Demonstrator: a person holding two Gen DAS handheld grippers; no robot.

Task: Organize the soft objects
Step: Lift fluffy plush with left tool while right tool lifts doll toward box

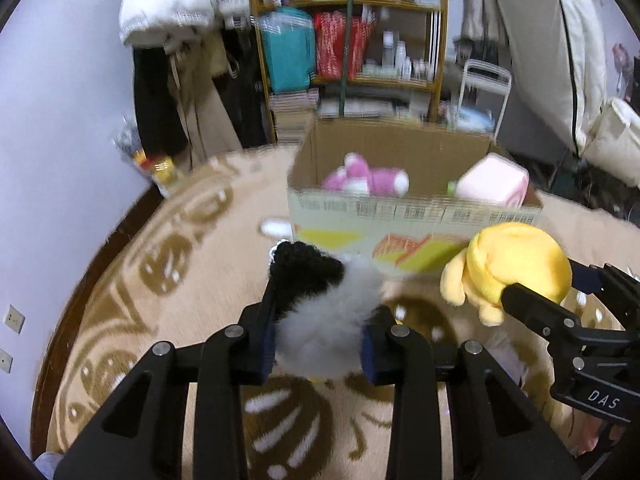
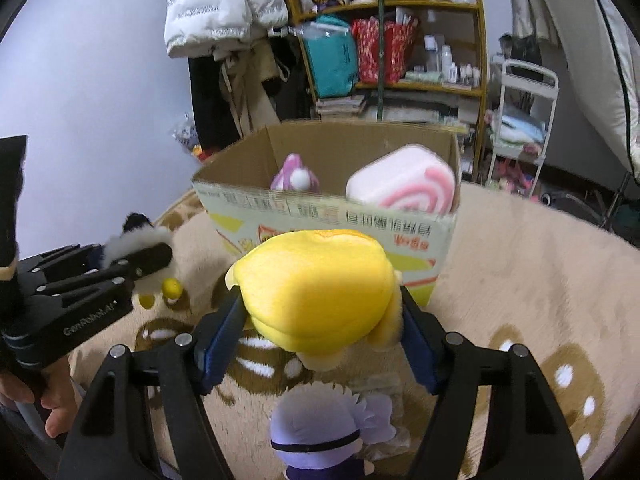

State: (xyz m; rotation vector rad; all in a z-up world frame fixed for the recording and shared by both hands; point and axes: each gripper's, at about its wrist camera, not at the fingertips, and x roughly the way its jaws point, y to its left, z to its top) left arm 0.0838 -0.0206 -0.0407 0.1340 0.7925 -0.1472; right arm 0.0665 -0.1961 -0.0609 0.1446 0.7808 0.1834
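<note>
Left tongs [image 1: 320,340] marked GenRobot.AI clamping panda plush [image 1: 320,312], right tongs [image 2: 320,344] (DAS) gripping yellow plush [image 2: 316,292].

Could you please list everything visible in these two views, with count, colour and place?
Cardboard box: one, brown, on the rug, open.
Pink toy: one, pink and white, inside the box, left.
Pink cushion: one, pink and white, inside the box, right.
Yellow toy: one, yellow, held in the right gripper.
Fluffy toy: one, black and white, held in the left gripper.
Purple doll: one, purple, on the rug below the right gripper.
Rug: one, beige and brown.
Shelf: one, wooden, behind the box.
Left gripper: black, shut.
Right gripper: black, clamped.
</note>
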